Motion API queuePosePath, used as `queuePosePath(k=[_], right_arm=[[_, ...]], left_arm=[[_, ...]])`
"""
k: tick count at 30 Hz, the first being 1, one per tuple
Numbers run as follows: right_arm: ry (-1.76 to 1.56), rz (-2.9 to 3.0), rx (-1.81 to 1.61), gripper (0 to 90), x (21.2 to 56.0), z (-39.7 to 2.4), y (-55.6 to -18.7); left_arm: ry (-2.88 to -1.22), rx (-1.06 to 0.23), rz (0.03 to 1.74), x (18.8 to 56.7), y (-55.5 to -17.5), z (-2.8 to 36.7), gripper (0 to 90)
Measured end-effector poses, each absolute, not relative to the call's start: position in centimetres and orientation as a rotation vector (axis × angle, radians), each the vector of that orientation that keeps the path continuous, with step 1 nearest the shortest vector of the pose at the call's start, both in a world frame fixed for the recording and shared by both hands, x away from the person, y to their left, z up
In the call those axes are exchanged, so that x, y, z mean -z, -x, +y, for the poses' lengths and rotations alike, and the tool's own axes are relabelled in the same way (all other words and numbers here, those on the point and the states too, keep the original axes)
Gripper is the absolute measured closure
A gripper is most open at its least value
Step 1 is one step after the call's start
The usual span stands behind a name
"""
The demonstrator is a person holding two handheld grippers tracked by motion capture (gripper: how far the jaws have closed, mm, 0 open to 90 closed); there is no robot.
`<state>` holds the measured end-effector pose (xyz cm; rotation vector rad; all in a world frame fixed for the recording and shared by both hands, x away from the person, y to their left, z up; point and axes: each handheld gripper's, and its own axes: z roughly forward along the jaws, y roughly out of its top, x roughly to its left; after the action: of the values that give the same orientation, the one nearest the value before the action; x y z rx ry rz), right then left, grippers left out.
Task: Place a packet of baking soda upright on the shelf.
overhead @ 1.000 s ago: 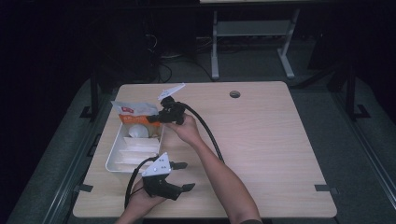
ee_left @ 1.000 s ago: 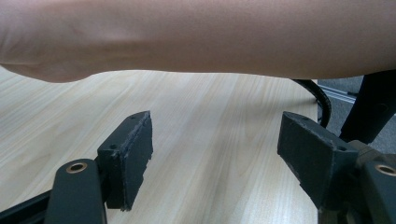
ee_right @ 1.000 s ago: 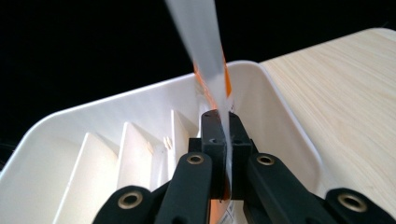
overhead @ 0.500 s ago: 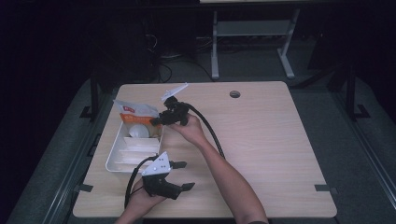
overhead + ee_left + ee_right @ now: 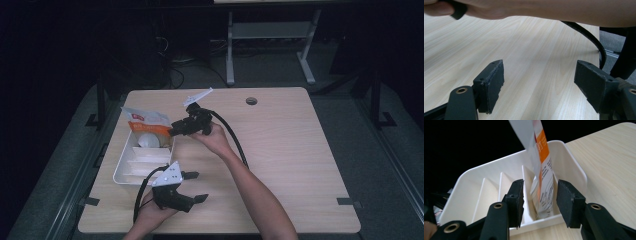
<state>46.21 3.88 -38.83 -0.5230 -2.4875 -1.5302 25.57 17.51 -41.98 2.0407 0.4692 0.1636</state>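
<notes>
Black left gripper [image 5: 192, 186] rests nearest on the table [image 5: 290, 150], jaws wide, empty. Farther off, the right gripper [image 5: 540, 201] has just been opening; its jaws flank, without pressing, the orange-and-white packet [image 5: 544, 185] standing in the white tray's [image 5: 574, 167] end compartment. Release step; next, likely a clean withdrawal without tipping it.

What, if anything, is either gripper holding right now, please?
Nothing. The right gripper has just opened off the pouch standing in the white tray; the left gripper is open.

a: where's the pouch [image 5: 145, 122] sitting?
b: in the far end slot of the divided tray [image 5: 131, 169], on the left part of the surface [image 5: 285, 150]. right claw [image 5: 176, 131] just right of it, left claw [image 5: 196, 186] near the tray's front corner.
</notes>
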Motion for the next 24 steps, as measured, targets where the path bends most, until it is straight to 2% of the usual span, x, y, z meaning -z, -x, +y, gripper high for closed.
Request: queuePosePath(k=[4,24], right_arm=[[0.528,-2.453,1.546,50.2,38.6,2.5,-46.0],[0.604,-2.43,1.547,44.3,38.8,-2.8,-45.4]], left_arm=[[-2.038,-0.164,0.479,42.0,-25.6,17.6,22.9],[-2.048,-0.164,0.49,42.1,-25.8,17.6,22.2]])
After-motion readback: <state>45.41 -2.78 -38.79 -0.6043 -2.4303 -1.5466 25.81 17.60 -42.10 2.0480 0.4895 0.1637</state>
